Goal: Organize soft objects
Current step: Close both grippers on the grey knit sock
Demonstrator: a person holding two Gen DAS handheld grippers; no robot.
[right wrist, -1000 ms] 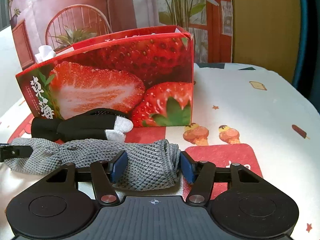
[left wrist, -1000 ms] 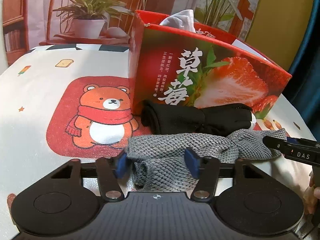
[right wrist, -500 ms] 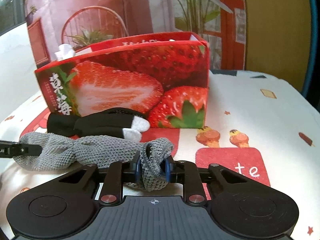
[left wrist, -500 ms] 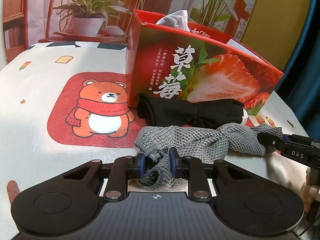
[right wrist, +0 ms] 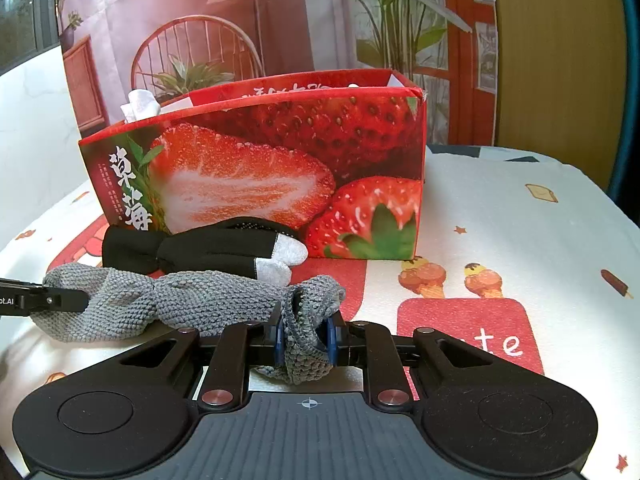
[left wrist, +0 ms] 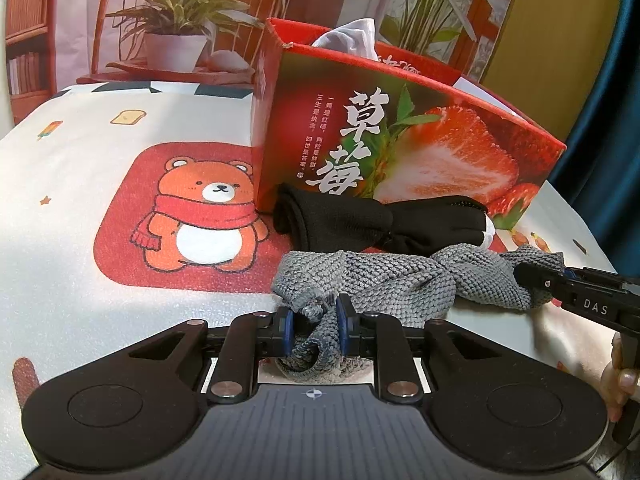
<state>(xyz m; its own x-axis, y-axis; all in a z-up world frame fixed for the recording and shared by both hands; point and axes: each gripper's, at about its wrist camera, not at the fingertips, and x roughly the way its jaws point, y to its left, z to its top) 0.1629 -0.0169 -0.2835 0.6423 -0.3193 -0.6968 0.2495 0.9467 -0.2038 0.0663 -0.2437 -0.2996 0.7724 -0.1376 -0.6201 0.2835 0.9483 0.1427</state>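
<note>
A grey knitted cloth [left wrist: 400,280] lies stretched across the table in front of a black glove with pale fingertips [left wrist: 380,228]. My left gripper [left wrist: 314,326] is shut on the cloth's left end. My right gripper [right wrist: 306,338] is shut on its right end [right wrist: 308,320]; the right gripper's tip also shows in the left wrist view [left wrist: 536,280]. Behind both stands an open red strawberry box [left wrist: 400,140] with a white cloth [left wrist: 352,36] sticking out of its top. The box and the glove [right wrist: 208,248] show in the right wrist view too [right wrist: 280,168].
The table wears a white cloth with a red bear patch [left wrist: 192,216] on the left and ice-cream prints [right wrist: 452,280] on the right. A potted plant [left wrist: 176,36] and chair stand beyond the far edge. A hand [left wrist: 620,380] shows at the right.
Both grippers closed from open onto the two ends of the grey cloth, bunching it between the pads. The cloth has lifted and drawn slightly toward the cameras.
</note>
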